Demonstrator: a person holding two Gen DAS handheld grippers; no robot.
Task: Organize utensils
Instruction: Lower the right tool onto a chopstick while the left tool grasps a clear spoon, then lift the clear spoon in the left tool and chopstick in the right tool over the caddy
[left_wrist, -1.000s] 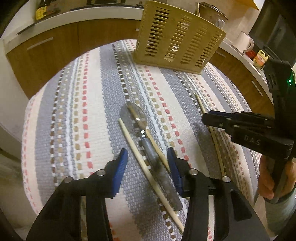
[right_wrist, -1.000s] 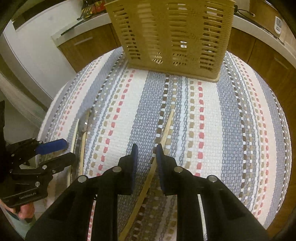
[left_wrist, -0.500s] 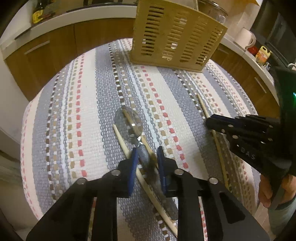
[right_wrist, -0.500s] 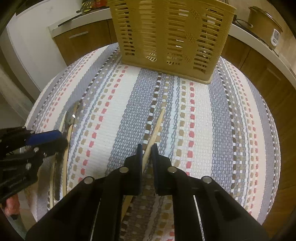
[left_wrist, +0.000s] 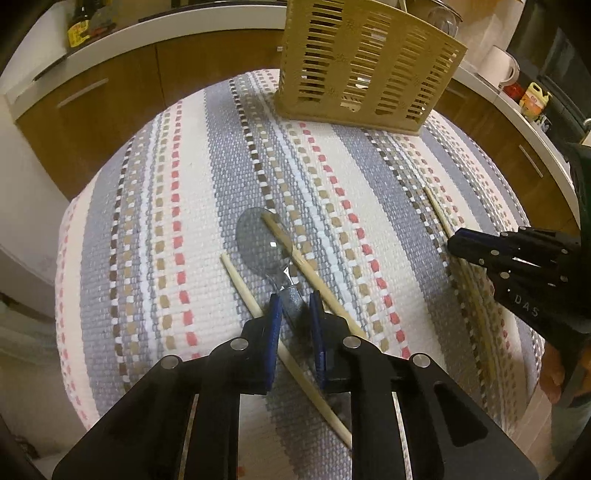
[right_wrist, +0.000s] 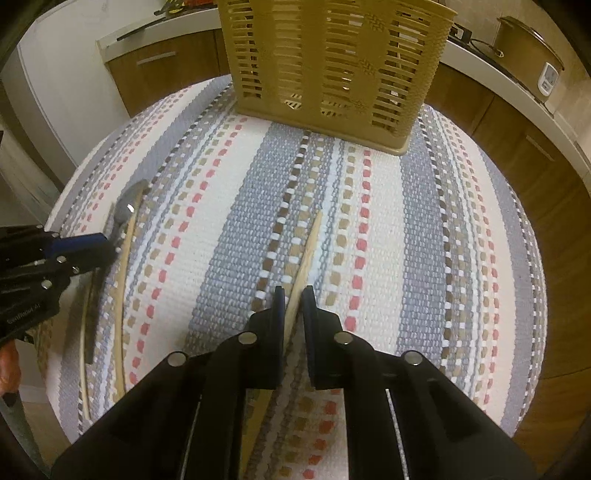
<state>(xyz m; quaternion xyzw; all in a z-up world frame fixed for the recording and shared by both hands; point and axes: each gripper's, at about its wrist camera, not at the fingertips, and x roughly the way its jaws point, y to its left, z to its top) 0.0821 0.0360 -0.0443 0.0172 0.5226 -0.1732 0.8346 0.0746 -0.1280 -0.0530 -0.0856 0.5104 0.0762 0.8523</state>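
Note:
A metal spoon (left_wrist: 258, 243) lies on the striped cloth (left_wrist: 192, 206) with two wooden chopsticks (left_wrist: 306, 266) beside and across it. My left gripper (left_wrist: 294, 301) is shut on the spoon's handle. A third chopstick (right_wrist: 307, 251) lies apart on the cloth; my right gripper (right_wrist: 293, 295) is shut on it. The tan slatted utensil basket (left_wrist: 365, 66) stands at the far edge of the cloth. The right gripper also shows in the left wrist view (left_wrist: 458, 243), and the left gripper in the right wrist view (right_wrist: 103, 245).
Wooden cabinets and a white counter (left_wrist: 122, 33) curve behind the table, with bottles (left_wrist: 77, 29) at the left, a white kettle (left_wrist: 498, 68) at the right and a cooker (right_wrist: 528, 70) on it.
Both grippers closed: the left jaws went from wide open to shut on the spoon handle, the right jaws narrowed onto the chopstick. Both moved forward a little.

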